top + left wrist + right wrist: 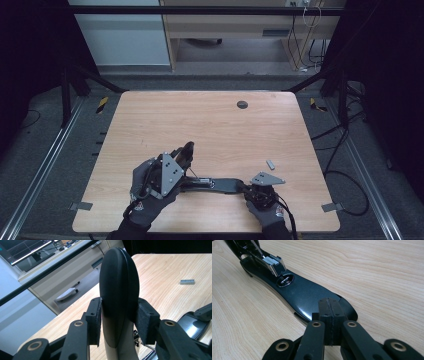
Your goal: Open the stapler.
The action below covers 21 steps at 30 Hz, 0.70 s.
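Observation:
A black stapler lies swung open near the table's front edge. Its base (225,185) (304,295) rests flat on the wood, with the metal staple channel (273,263) showing at its hinge end. My left gripper (186,152) (119,320) is shut on the stapler's rounded top arm (118,290), which it holds raised and tilted up from the hinge. My right gripper (247,189) (329,312) is shut, pads together, with its tips resting on the base's free end. A small grey strip of staples (270,164) (187,282) lies on the wood to the right of the stapler.
The wooden table (210,125) has a round dark grommet (242,104) near its far edge. Beyond it stand a pale cabinet (125,35) and a desk with hanging cables. Cables run on the floor at the right (340,150).

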Each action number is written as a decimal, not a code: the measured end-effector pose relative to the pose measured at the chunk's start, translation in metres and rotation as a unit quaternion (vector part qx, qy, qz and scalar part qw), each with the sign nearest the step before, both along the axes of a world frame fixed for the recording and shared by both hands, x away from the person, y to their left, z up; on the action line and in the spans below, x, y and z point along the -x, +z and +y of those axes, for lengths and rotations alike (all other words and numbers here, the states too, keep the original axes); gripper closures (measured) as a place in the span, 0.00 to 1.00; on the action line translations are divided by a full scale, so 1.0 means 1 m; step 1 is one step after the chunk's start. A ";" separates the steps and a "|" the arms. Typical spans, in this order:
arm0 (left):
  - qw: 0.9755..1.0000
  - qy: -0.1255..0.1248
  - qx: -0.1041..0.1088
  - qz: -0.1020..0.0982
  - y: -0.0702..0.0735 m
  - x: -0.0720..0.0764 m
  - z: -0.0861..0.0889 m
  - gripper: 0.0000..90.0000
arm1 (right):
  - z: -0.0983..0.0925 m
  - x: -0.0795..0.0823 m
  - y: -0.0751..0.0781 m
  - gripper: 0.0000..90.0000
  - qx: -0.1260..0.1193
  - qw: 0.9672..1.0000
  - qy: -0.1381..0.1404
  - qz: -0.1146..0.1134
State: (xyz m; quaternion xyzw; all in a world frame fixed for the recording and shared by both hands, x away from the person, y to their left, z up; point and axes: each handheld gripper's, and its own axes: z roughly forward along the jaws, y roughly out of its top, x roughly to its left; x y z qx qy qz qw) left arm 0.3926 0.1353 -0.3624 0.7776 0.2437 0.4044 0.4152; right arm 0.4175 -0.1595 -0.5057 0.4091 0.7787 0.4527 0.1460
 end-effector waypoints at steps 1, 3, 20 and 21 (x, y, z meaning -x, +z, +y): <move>1.000 0.000 0.000 0.000 0.000 0.000 0.000 0.66 | 0.000 0.000 0.000 1.00 0.000 1.000 0.000 0.000; 1.000 0.000 0.008 -0.002 0.000 0.001 0.004 0.66 | 0.000 0.000 0.000 1.00 -0.001 1.000 0.001 0.000; 0.997 0.013 0.075 0.012 -0.001 0.001 0.034 0.66 | 0.000 0.000 0.000 1.00 -0.003 1.000 0.003 0.001; 0.997 0.012 0.079 0.011 -0.001 0.001 0.037 0.66 | 0.000 0.000 0.000 1.00 -0.003 1.000 0.003 0.001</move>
